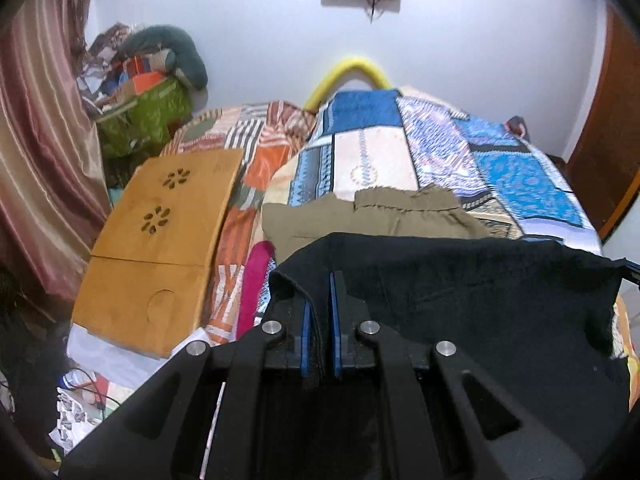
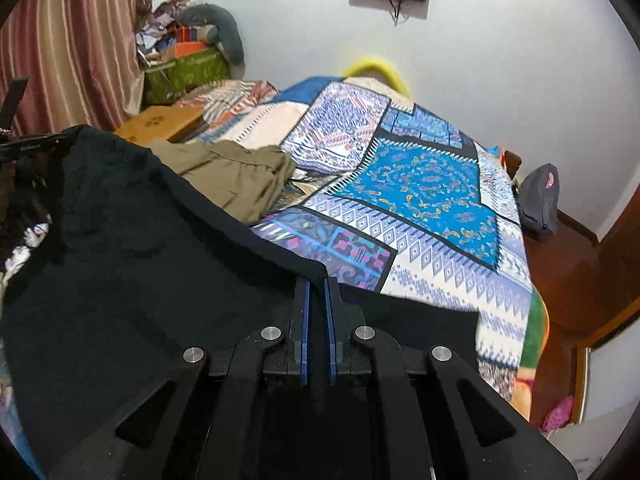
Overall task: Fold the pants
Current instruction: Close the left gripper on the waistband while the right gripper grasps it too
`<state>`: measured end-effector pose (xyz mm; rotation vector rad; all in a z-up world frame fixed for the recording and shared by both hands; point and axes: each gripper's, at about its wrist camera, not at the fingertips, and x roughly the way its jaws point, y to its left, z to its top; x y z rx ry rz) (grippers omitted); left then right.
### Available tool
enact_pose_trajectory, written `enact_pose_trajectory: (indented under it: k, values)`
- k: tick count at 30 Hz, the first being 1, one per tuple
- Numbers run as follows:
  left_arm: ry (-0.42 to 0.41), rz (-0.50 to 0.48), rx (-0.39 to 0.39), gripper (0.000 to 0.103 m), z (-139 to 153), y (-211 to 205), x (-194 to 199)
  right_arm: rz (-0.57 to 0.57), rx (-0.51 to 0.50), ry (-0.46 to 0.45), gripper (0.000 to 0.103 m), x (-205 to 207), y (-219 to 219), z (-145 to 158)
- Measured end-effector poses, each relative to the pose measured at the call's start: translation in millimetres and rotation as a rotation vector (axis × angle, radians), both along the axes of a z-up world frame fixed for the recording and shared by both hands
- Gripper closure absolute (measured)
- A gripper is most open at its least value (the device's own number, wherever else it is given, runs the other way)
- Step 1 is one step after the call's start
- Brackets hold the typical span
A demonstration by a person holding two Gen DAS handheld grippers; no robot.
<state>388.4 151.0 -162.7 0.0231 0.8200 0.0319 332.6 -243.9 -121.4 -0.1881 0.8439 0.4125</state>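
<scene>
Black pants point(image 1: 472, 292) hang stretched between my two grippers above the near end of the bed. My left gripper point(image 1: 320, 280) is shut on the pants' left edge, the dark cloth pinched between its blue pads. My right gripper point(image 2: 318, 284) is shut on the right edge of the same black pants point(image 2: 132, 248), which spread away to the left. The other gripper's tip point(image 2: 28, 148) shows at the far left of the right wrist view. Olive pants point(image 1: 372, 216) lie folded on the bedspread just beyond; the olive pants point(image 2: 236, 176) also show in the right wrist view.
The bed carries a blue patchwork bedspread point(image 1: 500, 160). A wooden lap table point(image 1: 160, 232) lies on the bed's left side, with a pink cloth point(image 1: 252, 288) beside it. A green bag point(image 1: 148, 116) and striped curtain point(image 1: 36, 140) stand at left. A grey backpack point(image 2: 540, 200) sits by the bed's right.
</scene>
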Motion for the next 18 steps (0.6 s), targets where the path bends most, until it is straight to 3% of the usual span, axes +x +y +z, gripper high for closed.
enact_pose_trajectory:
  k: [9,18]
  values:
    - [-0.062,-0.016,0.027,0.095,29.5,9.3,-97.2,0.008,0.065,-0.042,0.097,-79.0,-1.6,35.5]
    - [-0.06,-0.048,0.063,0.095,9.6,21.5,-184.9,0.04,0.085,0.0,0.097,-150.4,10.3,21.7]
